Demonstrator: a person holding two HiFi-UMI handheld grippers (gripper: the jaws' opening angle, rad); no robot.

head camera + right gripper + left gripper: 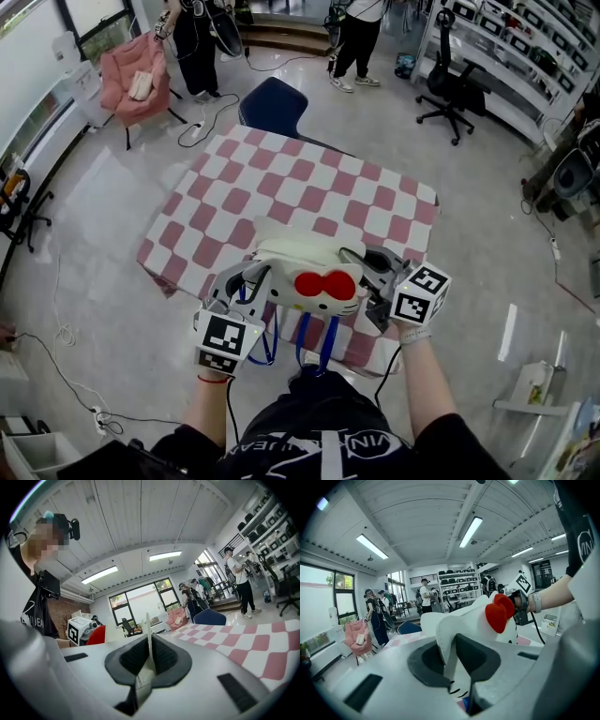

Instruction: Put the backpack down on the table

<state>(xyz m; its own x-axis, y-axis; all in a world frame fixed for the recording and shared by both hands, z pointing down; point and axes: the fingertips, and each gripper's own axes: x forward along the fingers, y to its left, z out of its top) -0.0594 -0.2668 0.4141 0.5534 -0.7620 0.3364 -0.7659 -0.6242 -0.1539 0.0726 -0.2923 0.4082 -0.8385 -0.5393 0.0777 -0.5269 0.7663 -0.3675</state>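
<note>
The white cat-face backpack [302,267] with its red bow [325,284] hangs between both tongs over the near edge of the pink-checked surface [309,183], its long axis running left to right. The left tongs [251,279] are clamped on its white left edge, and the right tongs [367,274] on a thin flap at its right. Blue straps [325,339] dangle off the edge. Whether its base touches the cloth is unclear. Setting it down likely means moving forward and down, with both ends level.

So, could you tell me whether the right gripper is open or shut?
Shut: the right gripper clamps a thin white edge of the backpack between its jaws, with no gap showing.
</note>
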